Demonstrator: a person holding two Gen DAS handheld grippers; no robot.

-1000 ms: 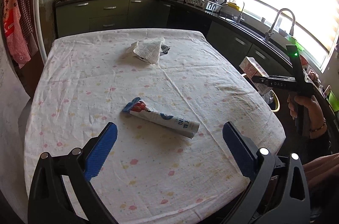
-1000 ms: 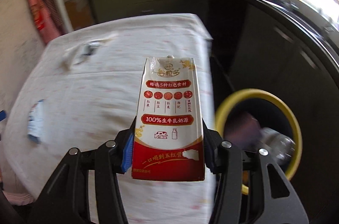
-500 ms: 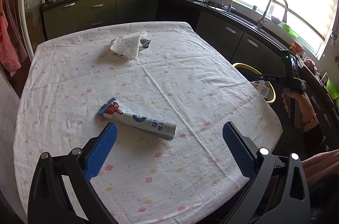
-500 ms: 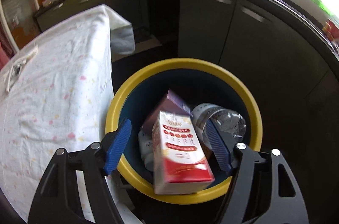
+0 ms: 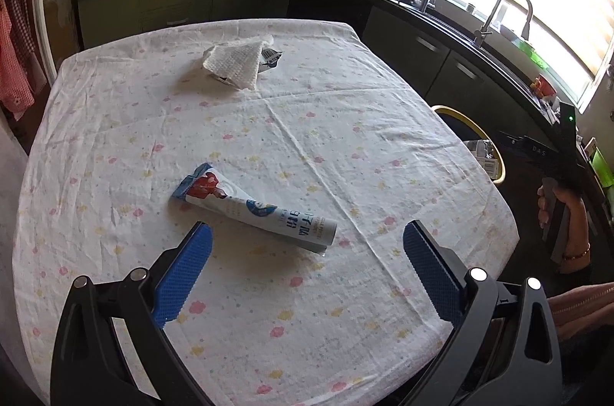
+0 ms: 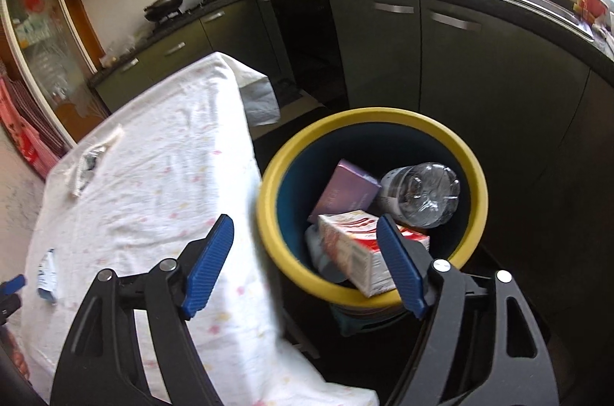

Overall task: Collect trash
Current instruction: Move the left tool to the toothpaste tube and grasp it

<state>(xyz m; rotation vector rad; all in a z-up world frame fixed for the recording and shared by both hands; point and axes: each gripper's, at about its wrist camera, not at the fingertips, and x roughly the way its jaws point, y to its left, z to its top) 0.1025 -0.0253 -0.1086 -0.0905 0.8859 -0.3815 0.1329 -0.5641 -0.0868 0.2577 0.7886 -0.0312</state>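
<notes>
My left gripper (image 5: pixel 305 258) is open and empty, just above the table, right behind a flattened white, blue and red tube (image 5: pixel 255 206) lying on the cloth. A crumpled paper towel (image 5: pixel 234 62) with a wrapper (image 5: pixel 270 56) under it lies at the far side. My right gripper (image 6: pixel 305 256) is open and empty above the near rim of a yellow-rimmed blue bin (image 6: pixel 474 168). In the bin lie the red and white milk carton (image 6: pixel 353 245), a purple box (image 6: pixel 345 189) and a clear plastic bottle (image 6: pixel 422 191).
The table (image 5: pixel 403 122) has a white cloth with small coloured spots. The bin (image 5: pixel 476 129) stands on the floor off the table's right edge. Dark kitchen cabinets (image 6: pixel 479 68) and a sink counter run behind it. The tube (image 6: pixel 48 275) also shows in the right wrist view.
My right gripper carried the milk carton off the table over the bin, opened and dropped it in. My left gripper stayed open and drifted slightly over the table.
</notes>
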